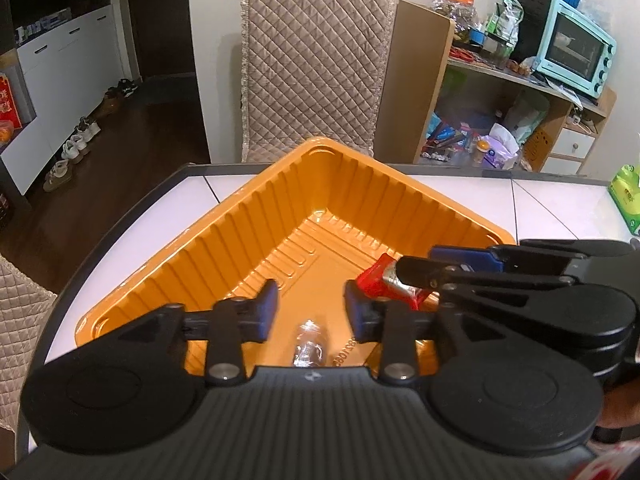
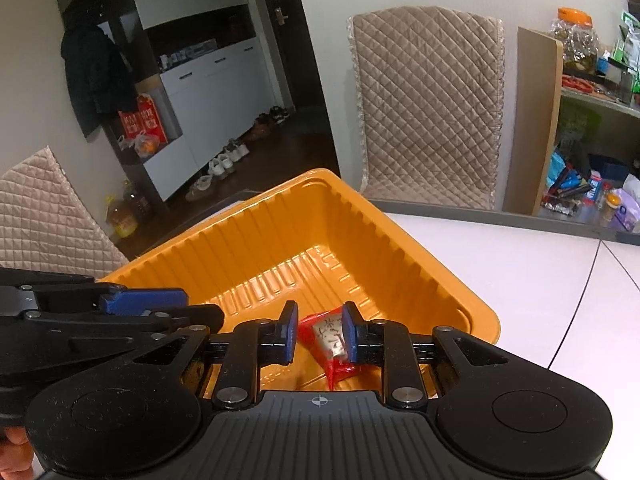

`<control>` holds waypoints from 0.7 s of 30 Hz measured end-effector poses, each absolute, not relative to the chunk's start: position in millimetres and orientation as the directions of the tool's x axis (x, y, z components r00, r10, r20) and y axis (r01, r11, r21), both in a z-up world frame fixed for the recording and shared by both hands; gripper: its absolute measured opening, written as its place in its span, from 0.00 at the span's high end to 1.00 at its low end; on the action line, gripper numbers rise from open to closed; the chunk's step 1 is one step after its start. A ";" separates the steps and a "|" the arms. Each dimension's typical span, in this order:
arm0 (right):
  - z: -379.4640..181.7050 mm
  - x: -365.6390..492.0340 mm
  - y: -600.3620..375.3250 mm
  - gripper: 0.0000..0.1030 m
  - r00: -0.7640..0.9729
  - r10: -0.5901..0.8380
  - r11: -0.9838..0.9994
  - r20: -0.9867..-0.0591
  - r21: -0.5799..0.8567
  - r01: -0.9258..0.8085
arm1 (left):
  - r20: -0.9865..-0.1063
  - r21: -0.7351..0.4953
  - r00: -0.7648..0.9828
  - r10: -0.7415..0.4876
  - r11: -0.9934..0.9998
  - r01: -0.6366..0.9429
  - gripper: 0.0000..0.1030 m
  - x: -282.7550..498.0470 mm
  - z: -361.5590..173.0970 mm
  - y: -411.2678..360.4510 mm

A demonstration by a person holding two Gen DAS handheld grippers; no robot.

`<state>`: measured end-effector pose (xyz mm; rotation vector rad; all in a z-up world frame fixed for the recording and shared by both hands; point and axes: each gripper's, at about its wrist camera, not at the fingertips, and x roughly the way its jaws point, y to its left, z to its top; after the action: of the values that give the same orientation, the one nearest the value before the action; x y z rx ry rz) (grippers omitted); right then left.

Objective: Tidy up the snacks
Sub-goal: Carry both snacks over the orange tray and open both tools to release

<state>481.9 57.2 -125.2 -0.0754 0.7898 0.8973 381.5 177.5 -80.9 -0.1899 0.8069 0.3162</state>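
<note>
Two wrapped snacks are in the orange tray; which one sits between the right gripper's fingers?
The red-wrapped snack, between the right gripper. The clear-wrapped snack lies under the left gripper, on the orange tray.

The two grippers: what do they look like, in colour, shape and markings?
Both the left gripper and the right gripper are matte black plastic, each with a ribbed body, two round discs, black link arms with silver pins, and blue pads on the fingers. A small white crosshair mark sits on each body. No cables or sleeves show.

R tool [image 2: 318, 336] over orange tray [image 2: 400, 252]; pads apart, red snack pkt [image 2: 330, 338] between; L tool [image 2: 132, 308] alongside.
</note>
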 end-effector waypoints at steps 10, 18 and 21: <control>-108.4 474.2 40.2 0.51 0.398 0.686 0.654 -0.609 0.278 -0.704 | -0.730 -0.053 0.650 0.210 0.931 -0.361 0.63 370.9 -73.1 183.5; -79.2 451.4 15.8 0.50 0.431 0.710 0.662 -0.557 0.318 -0.679 | -0.712 -0.076 0.678 0.185 0.939 -0.336 0.63 350.9 -54.7 177.1; -66.1 437.7 1.2 0.49 0.445 0.718 0.663 -0.535 0.333 -0.670 | -0.703 -0.077 0.690 0.173 0.945 -0.316 0.63 339.0 -45.9 171.6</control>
<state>437.7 1.2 -66.1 0.0759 0.7002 0.8615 339.0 171.6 -45.9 -0.1990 0.7631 0.2757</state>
